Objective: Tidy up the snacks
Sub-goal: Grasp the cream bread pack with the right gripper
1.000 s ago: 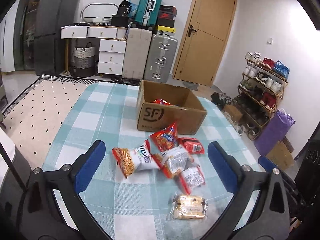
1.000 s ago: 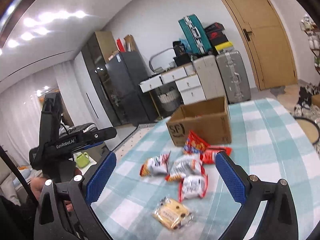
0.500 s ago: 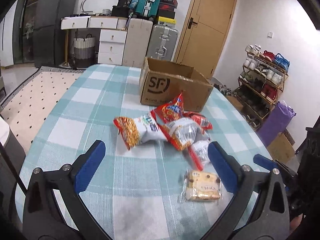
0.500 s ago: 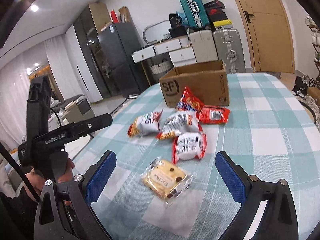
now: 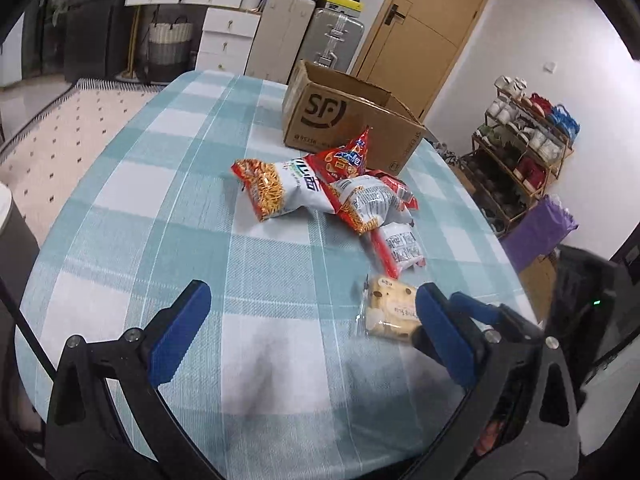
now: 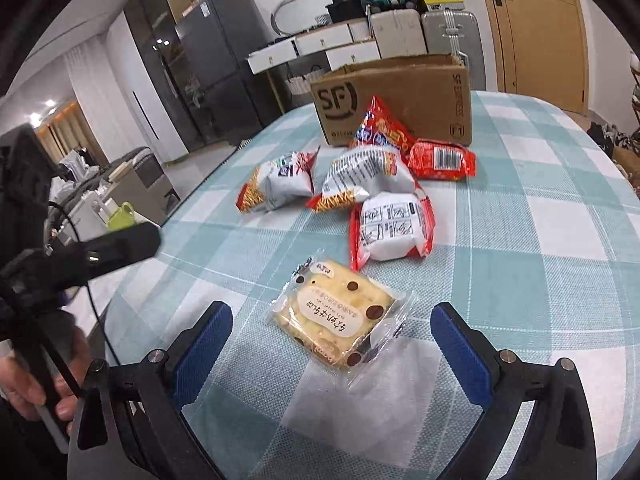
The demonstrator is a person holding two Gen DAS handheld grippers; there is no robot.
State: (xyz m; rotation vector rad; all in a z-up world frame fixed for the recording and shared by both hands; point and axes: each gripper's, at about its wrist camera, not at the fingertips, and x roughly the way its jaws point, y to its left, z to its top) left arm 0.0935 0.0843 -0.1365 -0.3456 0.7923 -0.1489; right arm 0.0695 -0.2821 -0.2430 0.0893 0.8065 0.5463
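You are holding the right gripper (image 6: pixel 332 336) low over the near part of the checked tablecloth (image 6: pixel 540 240), its blue fingers spread wide and gripping nothing; the clear-wrapped cracker packet (image 6: pixel 338 322) is lying flat on the cloth between them, touching neither finger. You are holding the left gripper (image 5: pixel 312 320) over the near left of the table, also spread wide and empty, with only bare cloth between its fingers; from that view the cracker packet (image 5: pixel 390 312) is sitting just beside the inner edge of its right-hand finger, and whether they are touching cannot be told. Farther along the cloth, the remaining snacks are lying in a loose cluster: a white and red noodle-snack bag (image 6: pixel 276 184) at the left, a second white and red bag (image 6: pixel 366 178) overlapping a white-backed red packet (image 6: pixel 390 228) nearest the crackers, a small red packet with a barcode (image 6: pixel 440 160) at the right, and a red chip bag (image 6: pixel 380 128) leaning against the cardboard box (image 6: pixel 400 96). The box is standing open-topped at the far side of the table, just behind the cluster. A hand (image 6: pixel 36 376) is gripping the left tool's handle at the left edge of the right-wrist view.
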